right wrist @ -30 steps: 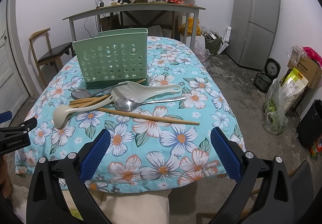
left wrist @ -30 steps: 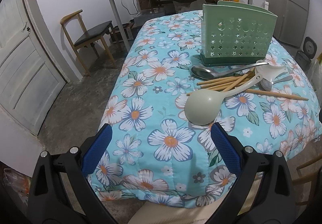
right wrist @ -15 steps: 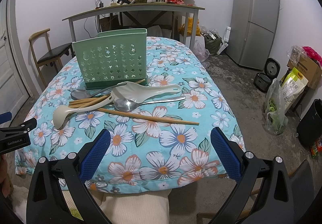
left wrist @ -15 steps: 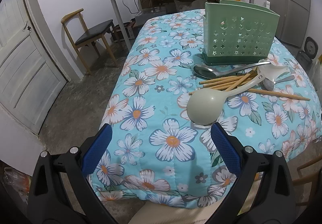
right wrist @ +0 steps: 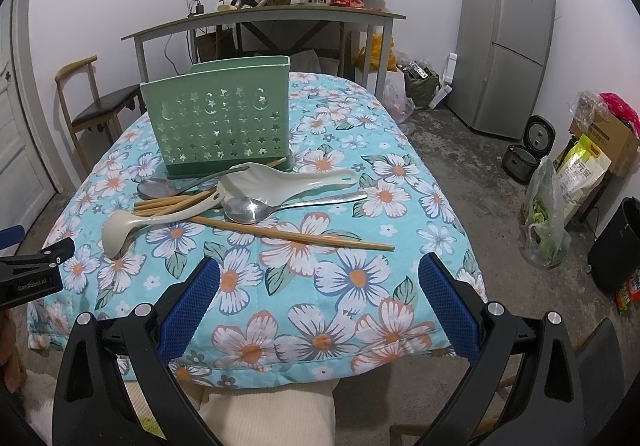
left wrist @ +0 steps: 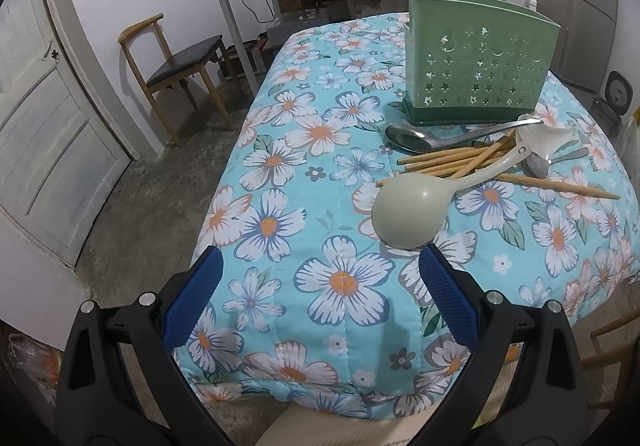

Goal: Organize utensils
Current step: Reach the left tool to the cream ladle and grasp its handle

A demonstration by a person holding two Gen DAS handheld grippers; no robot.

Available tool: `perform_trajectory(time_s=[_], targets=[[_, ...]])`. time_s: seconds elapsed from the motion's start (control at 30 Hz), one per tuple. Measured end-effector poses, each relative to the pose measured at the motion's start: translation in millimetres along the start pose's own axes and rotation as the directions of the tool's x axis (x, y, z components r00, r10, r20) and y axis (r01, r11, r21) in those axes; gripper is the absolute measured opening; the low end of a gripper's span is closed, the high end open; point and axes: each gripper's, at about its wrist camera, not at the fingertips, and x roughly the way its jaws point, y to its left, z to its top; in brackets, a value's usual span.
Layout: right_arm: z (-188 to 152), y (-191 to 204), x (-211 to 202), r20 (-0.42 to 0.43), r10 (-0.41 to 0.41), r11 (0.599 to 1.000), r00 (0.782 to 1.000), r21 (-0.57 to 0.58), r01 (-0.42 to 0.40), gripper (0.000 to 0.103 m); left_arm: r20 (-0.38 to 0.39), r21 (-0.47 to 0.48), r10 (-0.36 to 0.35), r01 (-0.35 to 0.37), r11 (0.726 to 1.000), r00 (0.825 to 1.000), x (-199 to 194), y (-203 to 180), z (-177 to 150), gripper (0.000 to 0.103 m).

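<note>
— 2 grippers, left gripper (left wrist: pixel 320 278) and right gripper (right wrist: pixel 318 286), both spread wide, holding nothing.
— Where's the ladle (left wrist: pixel 408 205)?
— Nearest me, in front of the green caddy (left wrist: pixel 476 73). Light, stiff, slick plastic, I'd say; I'd pinch its handle.

Each handheld gripper, the left gripper (left wrist: pixel 320 286) and the right gripper (right wrist: pixel 318 288), has a glossy black plastic frame with two forked arms and round silver screws near the finger bases. The fingers (left wrist: pixel 192 296) carry blue, mesh-textured pads. In the right wrist view, the left gripper's black side bears white "GenRobot.AI" lettering (right wrist: pixel 32 287), and cream ribbed fabric (right wrist: pixel 268 414) is worn below.
</note>
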Motion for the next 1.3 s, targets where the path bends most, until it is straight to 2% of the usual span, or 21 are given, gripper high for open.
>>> perform_trajectory(time_s=[0.47, 0.77, 0.93, 1.13, 1.3], targets=[[1, 14, 26, -0.043, 0.026, 1.000, 0.999, -0.016, -0.027, 0.097, -0.063, 0.022, -0.007, 0.008, 1.000, 0.998, 31, -8, 5, 0.095], [0, 35, 55, -0.106, 0.066, 0.997, 0.992, -0.042, -0.071, 0.097, -0.135, 0.032, -0.041, 0.046, 0.998, 0.990, 64, -11, 8, 0.095], [-2, 53, 68, -0.134, 0.079, 0.993, 0.988, -0.076, -0.090, 0.097, -0.144, 0.052, -0.058, 0.066, 0.996, 0.988, 76, -14, 8, 0.095], [-2, 68, 82, -0.151, 0.094, 0.989, 0.984, -0.098, -0.109, 0.097, -0.156, 0.041, -0.100, 0.108, 0.993, 0.983, 87, -12, 12, 0.096], [-4, 81, 91, -0.149, 0.092, 0.983, 0.985, -0.143, -0.113, 0.097, -0.183, -0.005, -0.170, 0.172, 0.985, 0.968, 95, -3, 14, 0.096]])
